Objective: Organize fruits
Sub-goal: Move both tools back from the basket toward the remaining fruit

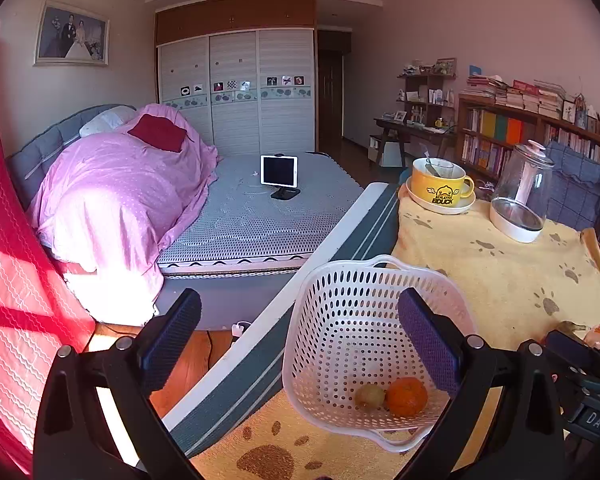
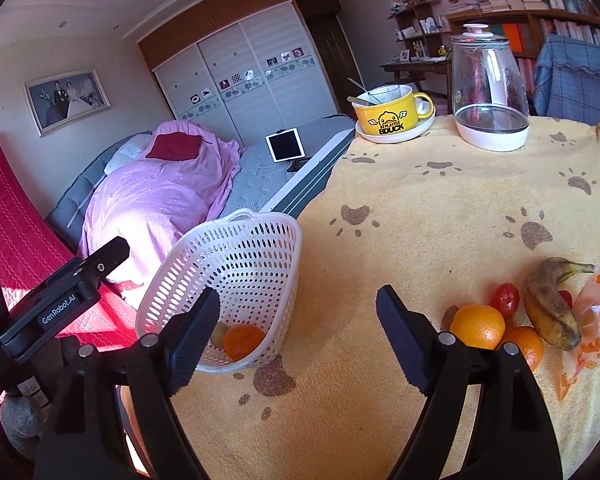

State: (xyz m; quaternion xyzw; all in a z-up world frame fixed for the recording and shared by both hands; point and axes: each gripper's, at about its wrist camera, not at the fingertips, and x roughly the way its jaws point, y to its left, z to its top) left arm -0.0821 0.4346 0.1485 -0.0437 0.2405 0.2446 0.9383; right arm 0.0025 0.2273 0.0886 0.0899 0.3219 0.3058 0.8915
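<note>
- In the left wrist view the left gripper (image 1: pixel 300 340) fills the bottom of the frame, its two blue-padded fingers spread wide with nothing between them.
- Just right of centre at the bottom sits a white perforated basket (image 1: pixel 352 276), tilted so its mouth faces the camera; the right finger overlaps its right wall in the picture.
- Inside the basket, low down, lie an orange mandarin (image 1: pixel 406 396) and a small yellowish-green fruit (image 1: pixel 369 396), touching each other.
- The basket rests on a yellow towel with brown paw prints (image 1: pixel 500 264), which covers the right half of that frame.
- In the right wrist view the right gripper (image 2: pixel 298 328) rises from the bottom centre, fingers spread apart and empty, above bare towel.
- Lower right in that view is the loose fruit: an orange (image 2: pixel 477 326), a second orange (image 2: pixel 526 344) partly behind the finger, a red tomato (image 2: pixel 505 299), and a spotted banana (image 2: pixel 550 304), all close together.
- A crumpled plastic bag (image 2: pixel 592 320) lies just right of the banana at the frame edge.
- Upper right of the same view: a yellow duck mug (image 2: pixel 388 114) with a spoon in it stands on a white saucer, beside a glass kettle (image 2: pixel 488 88) on a white base.
- A bed with a pink duvet (image 2: pixel 160 196) occupies the left middle, beyond the basket.
</note>
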